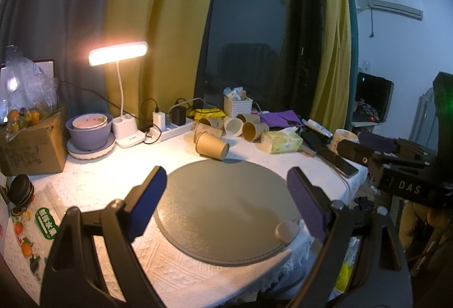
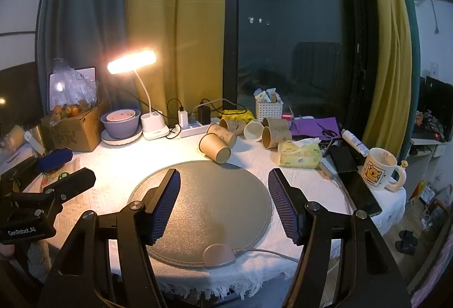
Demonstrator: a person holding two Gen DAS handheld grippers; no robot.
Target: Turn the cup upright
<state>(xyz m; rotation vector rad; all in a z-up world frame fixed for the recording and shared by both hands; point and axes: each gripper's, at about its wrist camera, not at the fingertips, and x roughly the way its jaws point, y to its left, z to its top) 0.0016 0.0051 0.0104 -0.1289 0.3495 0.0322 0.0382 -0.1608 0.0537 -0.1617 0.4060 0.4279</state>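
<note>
1. Left wrist view: left gripper [image 1: 226, 195] is hovering with jaws spread wide, gripping nothing, round grey mat [image 1: 223, 211] lying between them. Brown paper cup [image 1: 212, 146] is lying on its side on the desk [image 1: 113, 166], beyond the jaws, just past the mat's far edge.
2. Right wrist view: right gripper [image 2: 223, 202] is hovering, jaws wide, nothing between them but the mat [image 2: 209, 203]. The cup [image 2: 214, 147] is lying on its side ahead of the jaws, more cups [image 2: 271, 128] clustering behind it.
</note>
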